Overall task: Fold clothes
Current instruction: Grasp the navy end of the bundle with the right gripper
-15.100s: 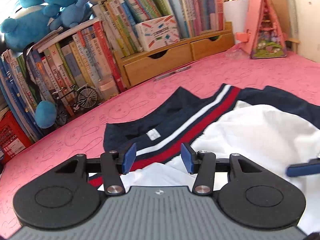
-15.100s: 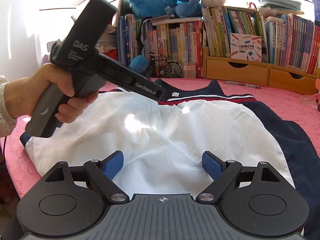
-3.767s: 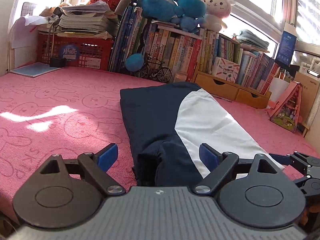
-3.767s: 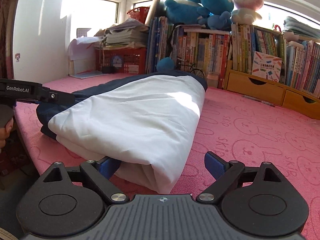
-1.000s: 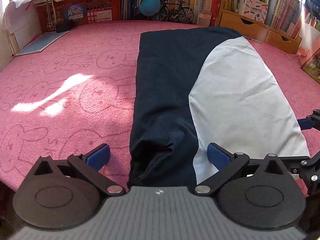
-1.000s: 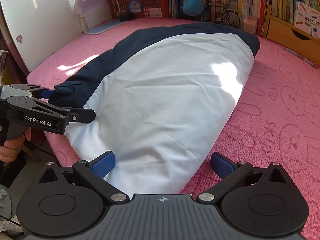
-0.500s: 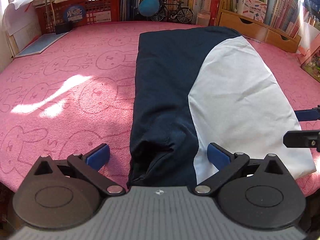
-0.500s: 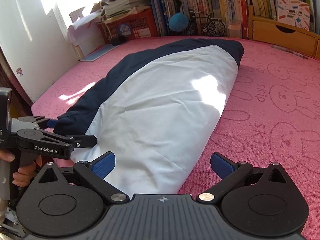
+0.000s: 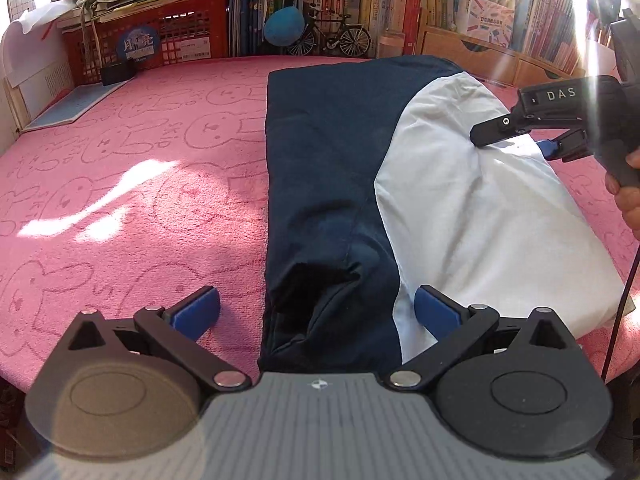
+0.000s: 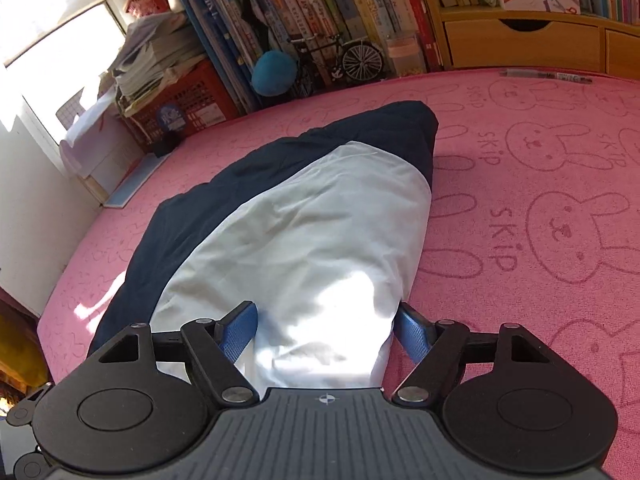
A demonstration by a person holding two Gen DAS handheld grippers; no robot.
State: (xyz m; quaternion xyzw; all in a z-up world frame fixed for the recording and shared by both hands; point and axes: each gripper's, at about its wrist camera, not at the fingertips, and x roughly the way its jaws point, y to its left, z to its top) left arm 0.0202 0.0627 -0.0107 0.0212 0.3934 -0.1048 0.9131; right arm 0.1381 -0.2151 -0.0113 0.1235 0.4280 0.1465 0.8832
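The navy-and-white garment (image 9: 400,184) lies as a long narrow bundle on the pink bunny-print cover (image 9: 132,184), sides turned in, running straight away from both tongs toward the bookshelf (image 10: 320,8).

The left gripper (image 9: 316,310) stands wide open and holds nothing; the garment's near navy end lies between its pads, nearer the right one. The right gripper (image 10: 326,332) is part-way open — its blue pads flank the near white edge and press close at either side, but whether they grip the cloth cannot be told.

The bundle looks folded lengthwise, and a crosswise fold would suit it. To do that well, each gripper should take all the layers at its near corner, not just the top sheet. Both should lift together and level, so the loose navy cuff (image 9: 320,280) just ahead of the left pads does not spill out.
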